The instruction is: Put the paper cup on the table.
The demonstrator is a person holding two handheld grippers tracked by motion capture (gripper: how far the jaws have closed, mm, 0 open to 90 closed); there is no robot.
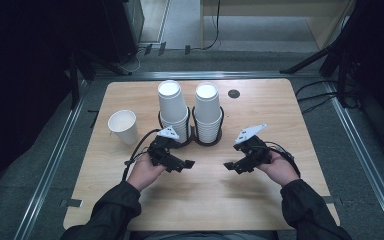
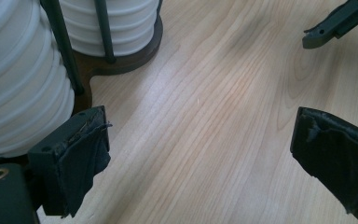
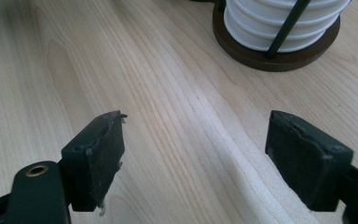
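Two tall stacks of white paper cups stand in a dark double holder [image 1: 192,136] at the table's middle back: the left stack [image 1: 172,107] and the right stack [image 1: 207,112]. A single white cup [image 1: 123,126] stands upright to their left. My left gripper [image 1: 184,164] hovers open just in front of the left stack, nothing between its jaws. My right gripper [image 1: 231,166] is open too, in front and right of the right stack. In the left gripper view the ribbed stack [image 2: 23,88] is close at left, and the other gripper's tip [image 2: 328,28] shows at top right. The right gripper view has the holder's base [image 3: 279,58] at top right.
The wooden table [image 1: 200,200] has bare surface in front of the grippers. A small dark round grommet [image 1: 234,93] sits near the back edge. Metal rails run along both sides of the table, with dark stands and cables beyond.
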